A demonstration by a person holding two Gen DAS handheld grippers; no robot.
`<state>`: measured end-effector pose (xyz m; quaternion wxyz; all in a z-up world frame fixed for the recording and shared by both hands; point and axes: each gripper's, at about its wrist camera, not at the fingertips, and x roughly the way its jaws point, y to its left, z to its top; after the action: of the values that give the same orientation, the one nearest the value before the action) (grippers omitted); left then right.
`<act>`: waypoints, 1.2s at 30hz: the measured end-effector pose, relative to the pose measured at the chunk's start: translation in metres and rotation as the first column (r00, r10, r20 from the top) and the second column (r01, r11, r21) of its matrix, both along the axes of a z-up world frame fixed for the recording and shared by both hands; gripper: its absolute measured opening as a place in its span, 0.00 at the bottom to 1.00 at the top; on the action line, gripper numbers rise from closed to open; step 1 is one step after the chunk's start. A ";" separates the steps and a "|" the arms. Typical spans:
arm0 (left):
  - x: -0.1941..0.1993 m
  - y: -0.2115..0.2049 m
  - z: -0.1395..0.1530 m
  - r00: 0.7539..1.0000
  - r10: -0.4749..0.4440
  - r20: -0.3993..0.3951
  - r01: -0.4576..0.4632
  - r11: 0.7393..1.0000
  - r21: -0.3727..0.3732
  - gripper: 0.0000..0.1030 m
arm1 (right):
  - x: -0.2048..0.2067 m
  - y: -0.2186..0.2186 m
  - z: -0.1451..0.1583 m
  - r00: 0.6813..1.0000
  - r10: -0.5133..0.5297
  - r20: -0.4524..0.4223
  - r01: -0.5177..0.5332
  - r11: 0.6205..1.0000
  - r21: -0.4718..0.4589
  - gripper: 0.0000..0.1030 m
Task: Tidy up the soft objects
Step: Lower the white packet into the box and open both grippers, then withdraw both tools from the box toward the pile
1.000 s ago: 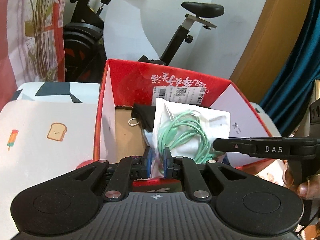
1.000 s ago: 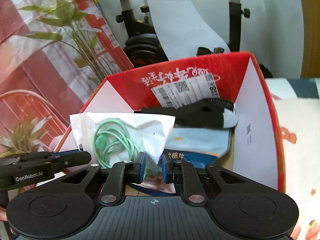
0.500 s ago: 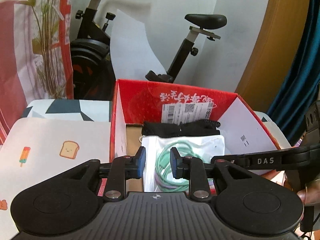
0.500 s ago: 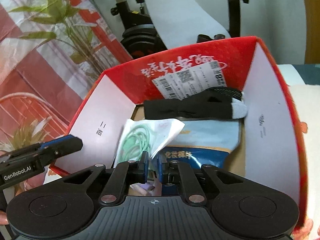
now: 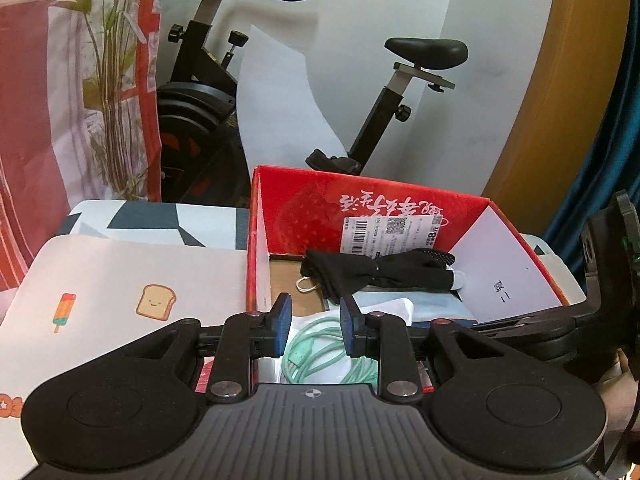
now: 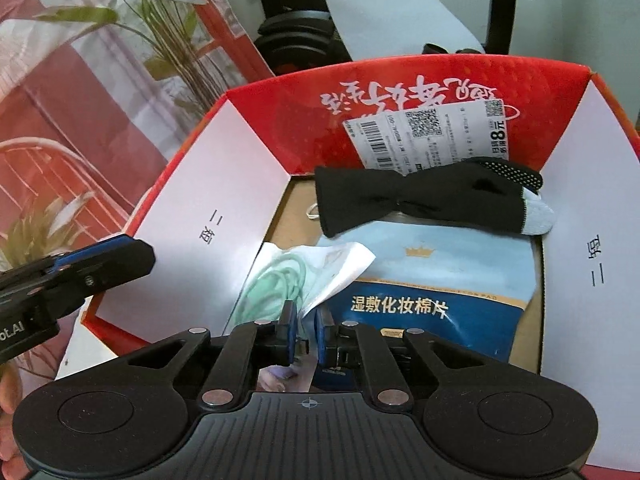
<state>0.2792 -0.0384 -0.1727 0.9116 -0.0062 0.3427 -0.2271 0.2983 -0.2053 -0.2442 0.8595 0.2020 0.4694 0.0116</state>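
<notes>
Left wrist view: the left gripper (image 5: 315, 328) hangs over the near edge of the red cardboard box (image 5: 296, 204), its blue pads parted and pressing on nothing; the clear bag of coiled mint-green cable (image 5: 320, 350) lies below the gap, inside the box. Farther in, a black glove (image 5: 380, 274) lies across a light-blue pack (image 5: 436, 306). The box stands on a printed tablecloth (image 5: 120, 280), with an exercise bike (image 5: 384, 100) behind it. Right wrist view: the right gripper (image 6: 306, 330) is clenched on the lower edge of the clear bag of coiled mint-green cable (image 6: 280, 280), which leans against the box's left inner wall (image 6: 224, 236). Beside it lies the blue pack of cosmetic cotton pads (image 6: 432, 284), its far end under the black glove (image 6: 404, 196) with a grey fingertip. The left gripper's finger (image 6: 100, 260) shows at the left edge, outside the box.
</notes>
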 end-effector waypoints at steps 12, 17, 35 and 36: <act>-0.016 0.005 0.002 1.000 0.013 0.007 -0.013 1.000 -0.002 0.27 | -0.036 -0.010 0.030 0.994 -0.038 0.102 0.061 0.971 -0.233 0.28; -0.032 0.012 0.003 1.000 0.014 0.014 -0.014 1.000 0.004 0.27 | -0.073 -0.019 0.045 0.974 -0.050 0.223 0.100 0.971 -0.219 0.29; -0.105 0.012 -0.009 1.000 -0.014 -0.010 0.013 0.999 -0.040 0.32 | -0.172 0.003 0.048 0.925 0.005 0.379 0.081 0.974 -0.210 0.29; -0.109 0.012 -0.014 0.999 -0.016 -0.028 0.015 0.999 -0.041 0.32 | -0.175 0.004 0.045 0.929 0.002 0.370 0.079 0.976 -0.203 0.29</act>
<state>0.1704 -0.0266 -0.1871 0.9045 -0.0254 0.3509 -0.2410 0.1230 -0.2014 -0.1990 0.9489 0.1114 0.2945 -0.0184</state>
